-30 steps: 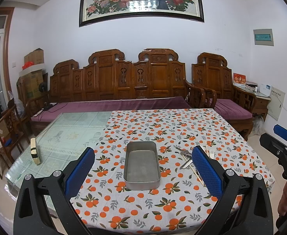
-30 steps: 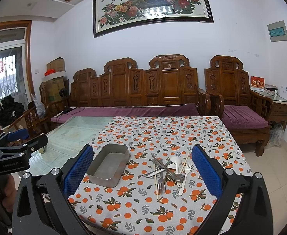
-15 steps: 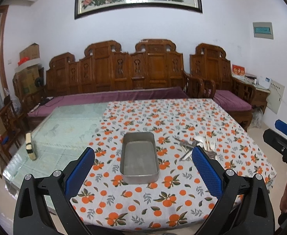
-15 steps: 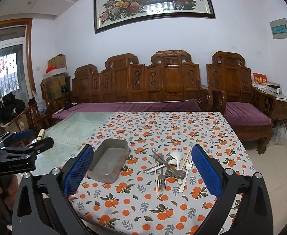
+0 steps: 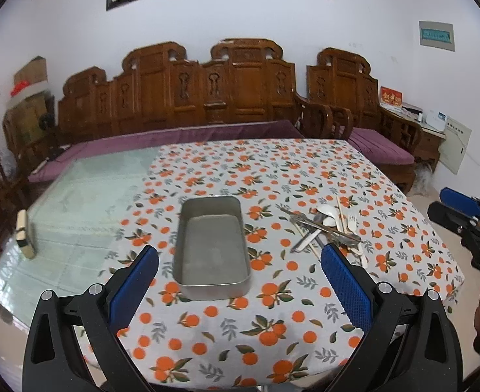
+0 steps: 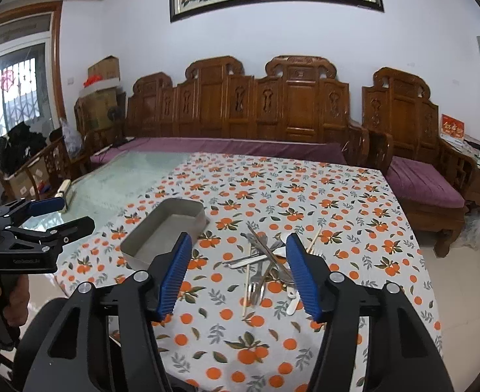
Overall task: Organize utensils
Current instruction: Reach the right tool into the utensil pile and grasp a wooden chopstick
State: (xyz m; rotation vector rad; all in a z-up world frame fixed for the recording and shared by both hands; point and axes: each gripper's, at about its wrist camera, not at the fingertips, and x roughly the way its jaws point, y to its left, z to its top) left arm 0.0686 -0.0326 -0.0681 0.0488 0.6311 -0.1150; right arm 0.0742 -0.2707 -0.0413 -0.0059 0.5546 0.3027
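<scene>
step: utensil pickup being approached | right gripper (image 6: 238, 271) jaws just being narrowed, nothing gripped yet | left gripper (image 5: 240, 277) being held wide, empty | utensil pile (image 6: 266, 261) lying centre frame, right of tin (image 6: 164, 228) | next: one utensil needing to be singled out, moved into tin

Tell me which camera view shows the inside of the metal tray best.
The left wrist view: the metal tray lies centred and its empty bottom is fully visible. In the right wrist view it sits aslant, its near corner hidden behind one blue finger.

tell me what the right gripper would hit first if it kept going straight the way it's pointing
Probably the pile of utensils on the tablecloth: it lies between the right gripper's open jaws, which have just been closing. Depth is hard to judge.
</scene>
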